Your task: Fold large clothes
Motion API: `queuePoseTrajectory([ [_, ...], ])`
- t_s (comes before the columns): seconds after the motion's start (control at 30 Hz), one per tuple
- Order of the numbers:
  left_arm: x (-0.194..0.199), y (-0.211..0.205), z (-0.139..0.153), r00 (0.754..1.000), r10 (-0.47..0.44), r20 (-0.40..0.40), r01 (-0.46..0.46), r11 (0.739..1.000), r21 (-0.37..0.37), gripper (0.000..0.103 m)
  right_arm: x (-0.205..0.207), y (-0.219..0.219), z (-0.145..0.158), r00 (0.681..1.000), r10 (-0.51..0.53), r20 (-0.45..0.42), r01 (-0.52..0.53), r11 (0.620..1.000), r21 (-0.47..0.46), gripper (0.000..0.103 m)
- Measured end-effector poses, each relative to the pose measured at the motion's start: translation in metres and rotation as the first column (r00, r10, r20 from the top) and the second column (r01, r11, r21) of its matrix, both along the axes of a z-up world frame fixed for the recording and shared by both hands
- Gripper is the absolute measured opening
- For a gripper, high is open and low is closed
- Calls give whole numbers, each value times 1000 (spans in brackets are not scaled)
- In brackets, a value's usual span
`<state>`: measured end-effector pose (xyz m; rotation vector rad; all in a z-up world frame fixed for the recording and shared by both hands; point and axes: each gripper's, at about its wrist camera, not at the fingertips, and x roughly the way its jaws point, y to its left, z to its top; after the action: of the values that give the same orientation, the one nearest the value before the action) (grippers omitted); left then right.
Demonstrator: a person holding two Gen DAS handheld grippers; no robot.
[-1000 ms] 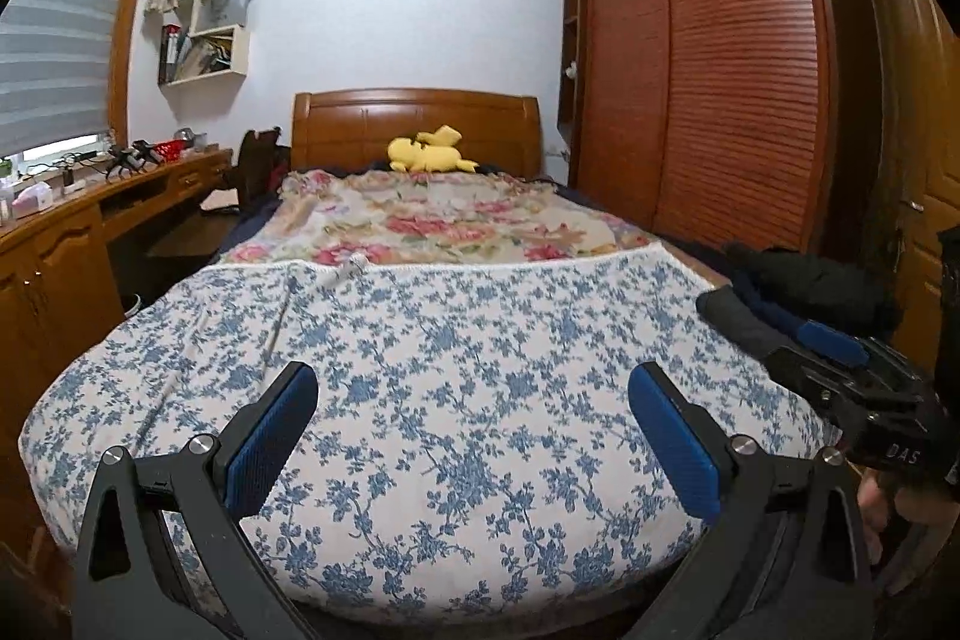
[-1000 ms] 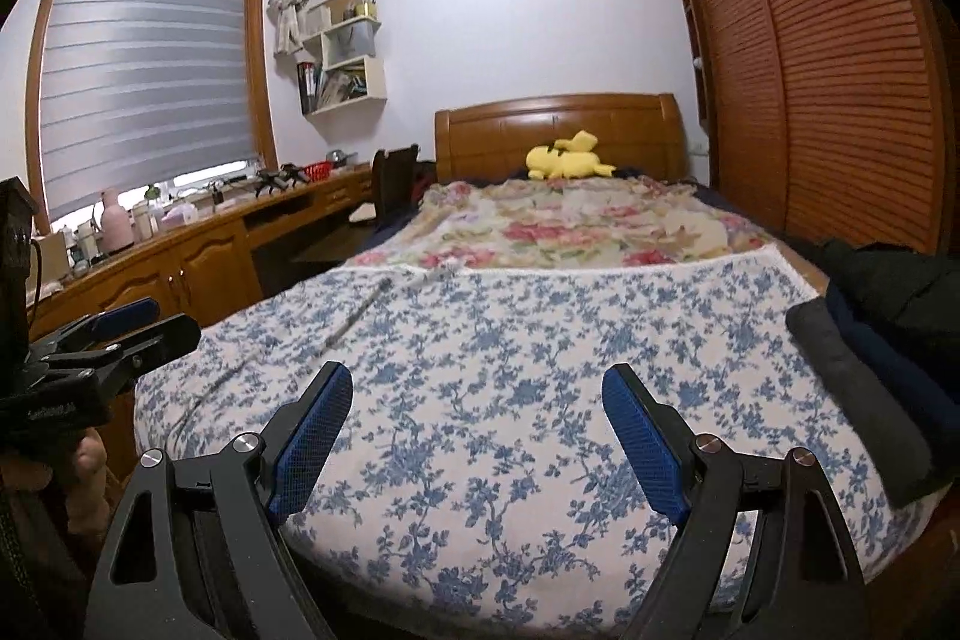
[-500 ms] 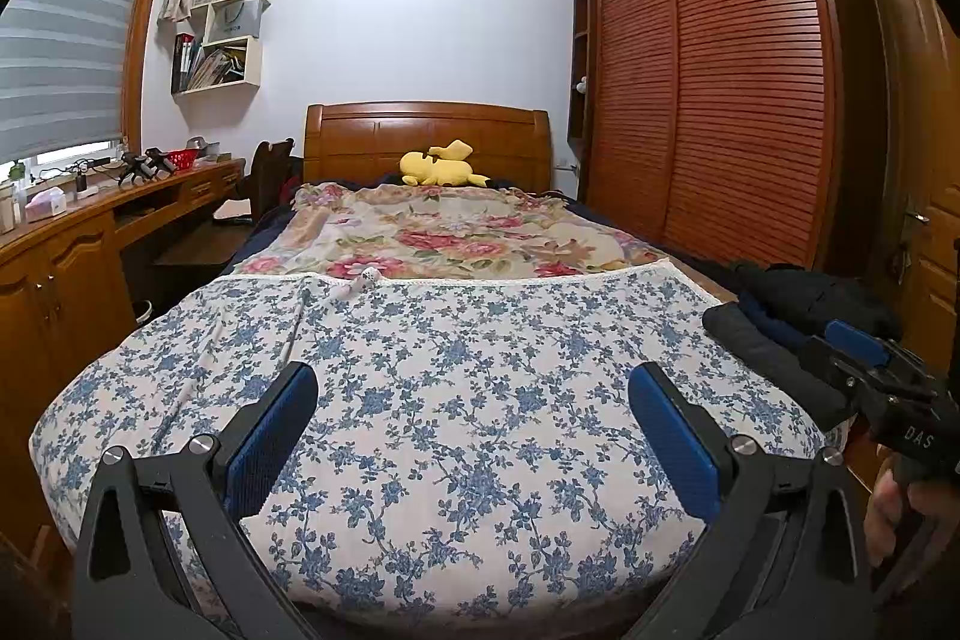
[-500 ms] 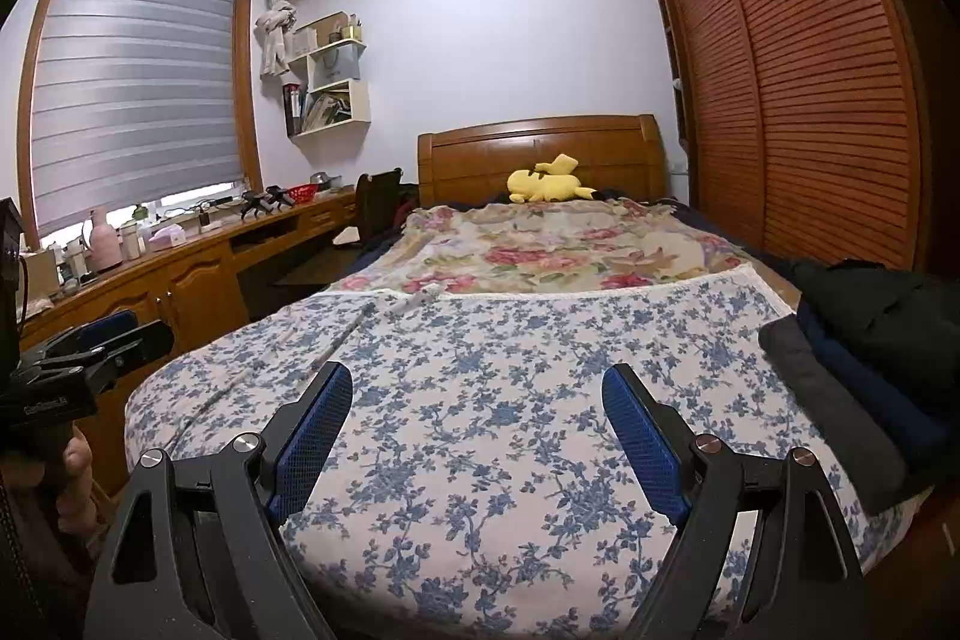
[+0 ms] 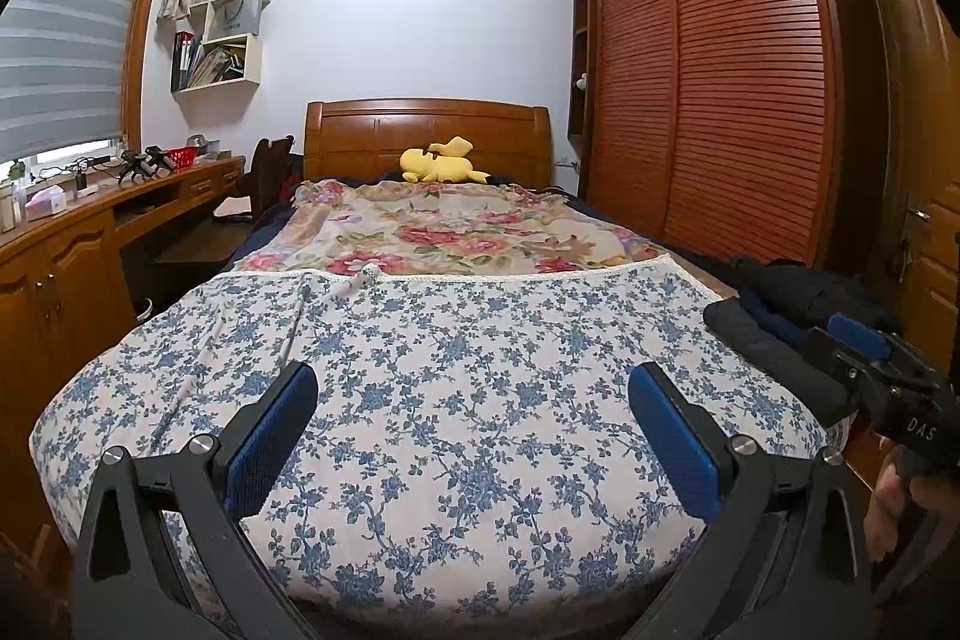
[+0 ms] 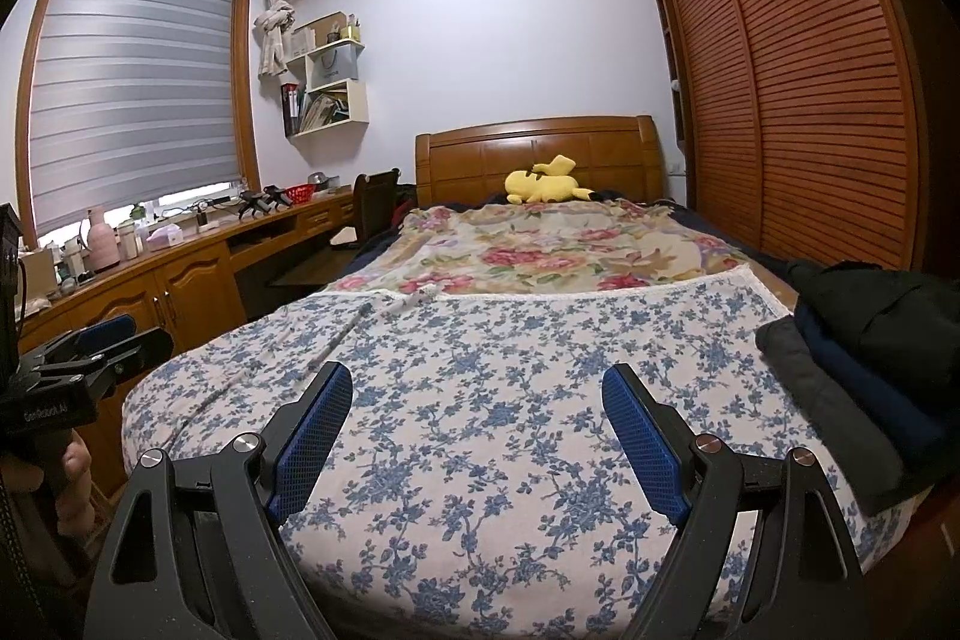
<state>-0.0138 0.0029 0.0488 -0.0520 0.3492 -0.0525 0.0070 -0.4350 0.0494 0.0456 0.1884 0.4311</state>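
Note:
A large blue-flowered white cloth point(image 5: 468, 352) lies spread flat over the near half of the bed; it also shows in the right wrist view point(image 6: 528, 370). Its lace-trimmed far edge point(image 5: 480, 274) crosses the bed. A stack of dark folded clothes point(image 5: 780, 316) sits at the bed's right edge, also in the right wrist view point(image 6: 864, 358). My left gripper point(image 5: 474, 424) is open and empty above the cloth's near end. My right gripper point(image 6: 474, 424) is open and empty, beside it to the right. Each gripper shows in the other's view point(image 5: 882, 388) point(image 6: 78, 358).
A rose-patterned blanket point(image 5: 456, 232) covers the far half of the bed, with a yellow plush toy point(image 5: 441, 163) at the wooden headboard point(image 5: 426, 130). A wooden desk point(image 6: 180, 262) runs along the left. A slatted wardrobe point(image 5: 738, 100) stands on the right.
Both grippers have tilted upward and pulled back a little, so the bed sits lower in both views. Both stay open and empty. The cloth has not moved.

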Motion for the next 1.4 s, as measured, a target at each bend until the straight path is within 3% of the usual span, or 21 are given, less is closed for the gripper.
queuePoseTrajectory([
  [1.4, -1, -4, 0, 1000, -1, 1, 1, 1000, 11, 103, 0, -3, -1, 1000, 1, -2, -1, 1000, 3, 87],
])
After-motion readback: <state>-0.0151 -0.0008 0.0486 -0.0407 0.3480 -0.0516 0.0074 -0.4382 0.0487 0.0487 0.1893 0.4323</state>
